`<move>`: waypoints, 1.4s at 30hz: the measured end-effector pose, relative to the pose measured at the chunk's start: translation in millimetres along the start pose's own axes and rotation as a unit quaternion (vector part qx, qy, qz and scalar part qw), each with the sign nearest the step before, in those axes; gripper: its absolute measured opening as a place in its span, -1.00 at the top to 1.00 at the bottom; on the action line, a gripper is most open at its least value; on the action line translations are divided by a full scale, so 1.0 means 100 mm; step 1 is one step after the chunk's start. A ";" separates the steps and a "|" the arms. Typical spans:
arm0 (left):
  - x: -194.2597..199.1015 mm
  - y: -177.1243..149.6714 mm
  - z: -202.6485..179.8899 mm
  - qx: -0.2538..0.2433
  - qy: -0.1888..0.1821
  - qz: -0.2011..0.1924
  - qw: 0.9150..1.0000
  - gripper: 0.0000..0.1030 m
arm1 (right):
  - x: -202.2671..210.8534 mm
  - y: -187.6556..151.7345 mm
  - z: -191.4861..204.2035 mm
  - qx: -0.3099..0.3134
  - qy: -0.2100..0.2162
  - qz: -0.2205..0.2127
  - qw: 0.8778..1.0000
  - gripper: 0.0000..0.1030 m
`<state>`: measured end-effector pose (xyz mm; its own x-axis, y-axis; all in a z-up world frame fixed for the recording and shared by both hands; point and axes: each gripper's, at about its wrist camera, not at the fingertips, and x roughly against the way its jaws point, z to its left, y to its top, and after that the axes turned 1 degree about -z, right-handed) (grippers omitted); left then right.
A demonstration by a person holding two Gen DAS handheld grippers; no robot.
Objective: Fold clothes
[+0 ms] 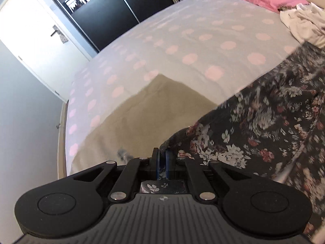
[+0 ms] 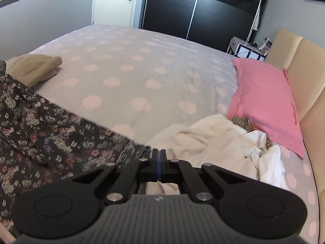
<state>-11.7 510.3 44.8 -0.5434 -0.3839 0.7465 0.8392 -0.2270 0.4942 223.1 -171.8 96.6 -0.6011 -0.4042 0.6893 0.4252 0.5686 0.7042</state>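
Observation:
A dark floral garment (image 1: pixel 264 111) hangs stretched above the bed, blurred by motion. My left gripper (image 1: pixel 162 152) is shut on its corner, with cloth pinched between the blue pads. In the right wrist view the same floral garment (image 2: pixel 40 138) runs off to the left from my right gripper (image 2: pixel 159 152), which is shut on its other edge. A folded beige garment (image 1: pixel 142 118) lies on the bed beneath the left gripper, and the beige garment (image 2: pixel 34 67) shows at the far left in the right wrist view.
The bed (image 2: pixel 132 71) has a grey cover with pink dots. A pile of white clothes (image 2: pixel 223 142) lies beside a pink pillow (image 2: pixel 264 97) at the cream headboard (image 2: pixel 300 65). A black wardrobe (image 2: pixel 203 10), a white door (image 1: pixel 30 30) and a nightstand (image 2: pixel 247 48) stand beyond.

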 end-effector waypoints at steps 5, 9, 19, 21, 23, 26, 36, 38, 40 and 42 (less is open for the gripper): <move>0.18 -0.21 -0.24 0.035 0.023 0.017 0.999 0.93 | -0.26 -0.09 0.37 0.056 0.027 0.042 0.997 0.93; 0.15 -0.25 -0.30 0.042 0.033 0.032 0.998 0.93 | -0.53 -0.09 0.61 0.106 0.040 0.074 0.991 0.92; -0.11 -0.25 -0.22 0.032 0.014 0.067 0.997 0.92 | -1.60 0.26 0.75 0.209 0.077 0.150 0.963 0.36; -0.19 -0.24 -0.19 0.029 0.010 0.073 0.997 0.92 | -1.83 0.32 0.75 0.228 0.088 0.169 0.955 0.27; -0.26 -0.23 -0.17 0.027 0.006 0.077 0.997 0.92 | -2.08 0.37 0.74 0.245 0.100 0.188 0.946 0.18; -0.33 -0.22 -0.13 0.035 0.002 0.079 0.996 0.92 | -2.42 0.44 0.71 0.272 0.097 0.205 0.935 0.17; -0.47 -0.32 -0.15 0.038 -0.002 0.090 0.995 0.91 | -2.98 0.43 0.49 0.223 0.132 0.262 0.930 0.44; -0.49 -0.32 -0.16 0.040 0.001 0.093 0.995 0.91 | -2.88 0.40 0.50 0.243 0.129 0.253 0.927 0.58; -0.47 -0.32 -0.17 0.041 0.005 0.092 0.995 0.91 | -2.75 0.40 0.50 0.255 0.121 0.238 0.930 0.72; -0.43 -0.30 -0.18 0.042 0.010 0.089 0.995 0.91 | -2.57 0.43 0.47 0.251 0.115 0.215 0.937 0.80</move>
<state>-13.6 517.9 -10.0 -0.3847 -0.4296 0.8170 0.9172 -0.0784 0.3906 363.9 -9.4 -57.8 -0.2601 -0.1710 0.9503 0.1883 0.9563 0.2236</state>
